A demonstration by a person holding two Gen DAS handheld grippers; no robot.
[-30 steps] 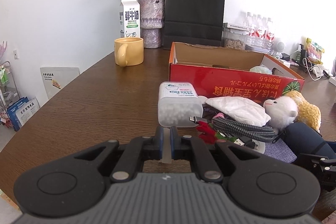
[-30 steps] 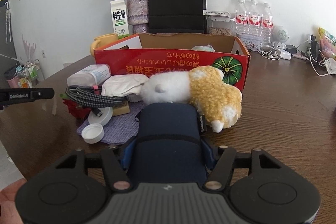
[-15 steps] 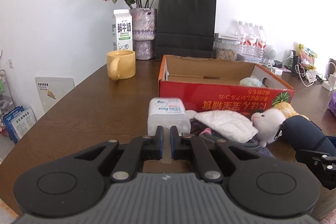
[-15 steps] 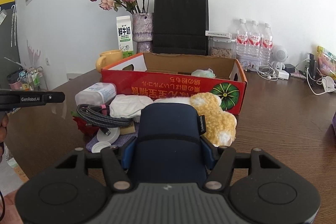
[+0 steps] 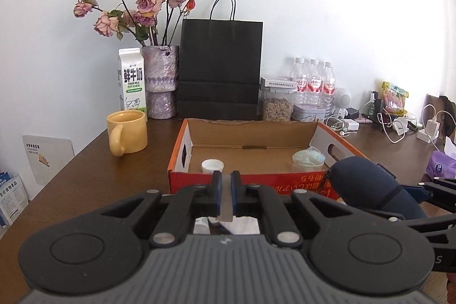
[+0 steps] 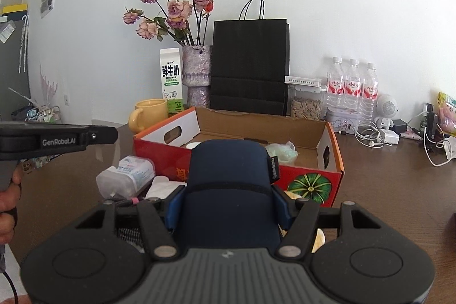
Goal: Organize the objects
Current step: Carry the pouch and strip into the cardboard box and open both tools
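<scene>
Right gripper (image 6: 228,207) clamping navy pouch (image 6: 228,190), held above table clutter just before red box (image 6: 310,184). Left gripper (image 5: 226,193) pinching thin translucent strip (image 5: 225,204). Carry pouch over near wall, clear rim, set in bare middle, avoid white cup (image 5: 212,165).

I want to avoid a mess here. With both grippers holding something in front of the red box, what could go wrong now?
1. The dark blue pouch in the right gripper is bulky; lowered carelessly, it may catch the red box wall or press on the pale green bundle inside.
2. The left gripper pinches only a thin clear strip, which could slip out.
</scene>
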